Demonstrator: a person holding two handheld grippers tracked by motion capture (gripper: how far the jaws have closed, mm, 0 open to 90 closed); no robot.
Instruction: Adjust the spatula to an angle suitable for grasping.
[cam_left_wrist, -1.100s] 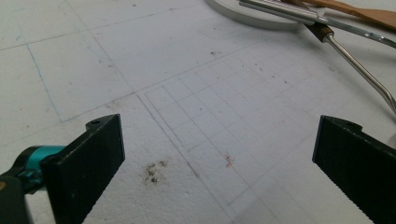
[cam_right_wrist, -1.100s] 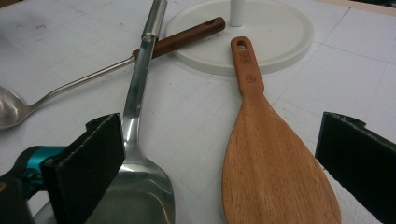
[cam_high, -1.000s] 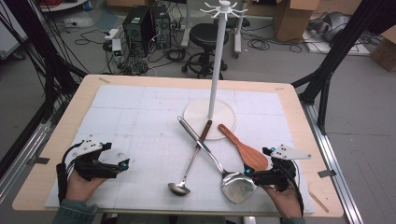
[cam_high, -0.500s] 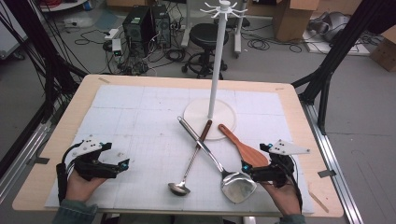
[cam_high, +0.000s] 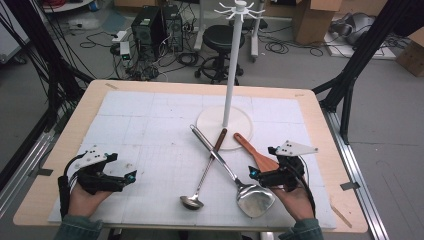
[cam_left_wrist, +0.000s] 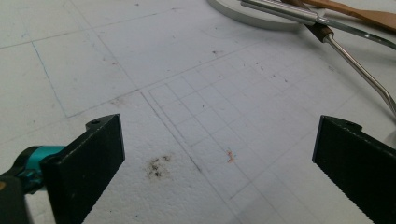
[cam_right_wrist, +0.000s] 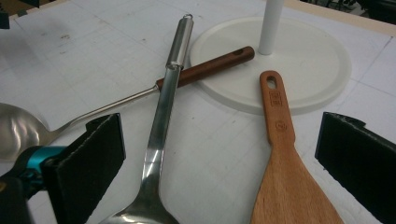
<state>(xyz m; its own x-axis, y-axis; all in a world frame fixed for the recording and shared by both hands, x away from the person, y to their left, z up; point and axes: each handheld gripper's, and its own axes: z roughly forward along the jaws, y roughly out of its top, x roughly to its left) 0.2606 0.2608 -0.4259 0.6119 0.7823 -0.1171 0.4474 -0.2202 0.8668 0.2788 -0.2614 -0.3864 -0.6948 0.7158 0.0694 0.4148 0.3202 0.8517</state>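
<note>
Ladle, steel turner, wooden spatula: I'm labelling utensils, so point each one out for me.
Ladle (cam_high: 191, 201), high view, on its bowl.
Steel turner (cam_right_wrist: 161, 116), right gripper view, on its shaft.
Wooden spatula (cam_right_wrist: 276, 119), right gripper view, on its handle.

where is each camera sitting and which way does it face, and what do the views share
High view: above the person's side of the table, looking forward and down; both forearms, hands, the left gripper and right gripper show.
Left gripper view: rides the left gripper, low over the white mat, facing the stand base; its two open jaws show.
Right gripper view: rides the right gripper, facing the stand base; its two open jaws show.
Shared: the ladle, metal spatula and wooden spatula appear in all three views.
</note>
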